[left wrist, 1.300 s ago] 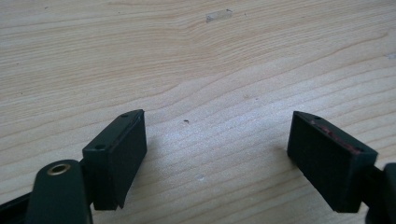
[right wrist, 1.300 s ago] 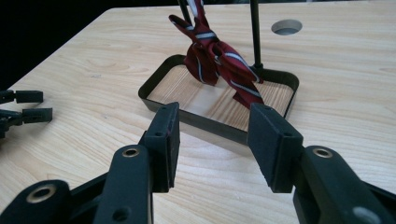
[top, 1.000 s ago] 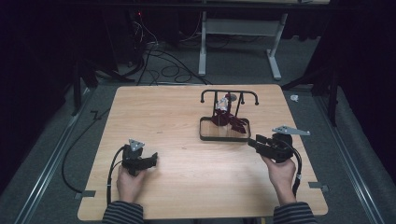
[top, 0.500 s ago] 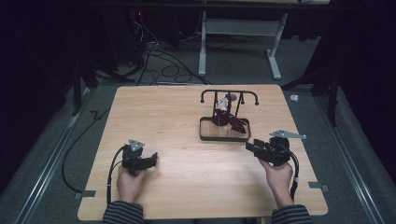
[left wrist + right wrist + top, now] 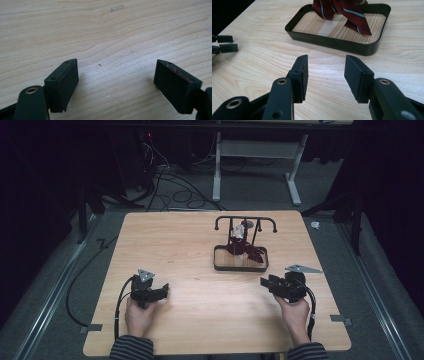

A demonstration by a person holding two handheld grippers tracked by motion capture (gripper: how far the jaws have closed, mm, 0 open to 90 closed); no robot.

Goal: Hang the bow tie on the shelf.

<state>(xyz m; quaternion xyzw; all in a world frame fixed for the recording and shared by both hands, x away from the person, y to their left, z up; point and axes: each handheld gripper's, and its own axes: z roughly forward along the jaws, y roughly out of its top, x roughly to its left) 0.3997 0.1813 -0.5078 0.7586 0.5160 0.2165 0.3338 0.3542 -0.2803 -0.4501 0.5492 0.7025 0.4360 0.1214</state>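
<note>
- The left gripper (image 5: 161, 292) rests low at the near left of the pale wooden table (image 5: 185, 245); its jaws are spread wide over bare wood, empty.
- The right gripper (image 5: 264, 283) sits near right, jaws partly apart, holding nothing.
- A dark red striped cloth (image 5: 244, 248) hangs from a black metal rack (image 5: 245, 219) into its black rimmed tray (image 5: 332, 43), just beyond the right gripper.

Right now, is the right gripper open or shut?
Open: the right gripper shows bare table between its parted jaws, which hold nothing, short of the black tray.
</note>
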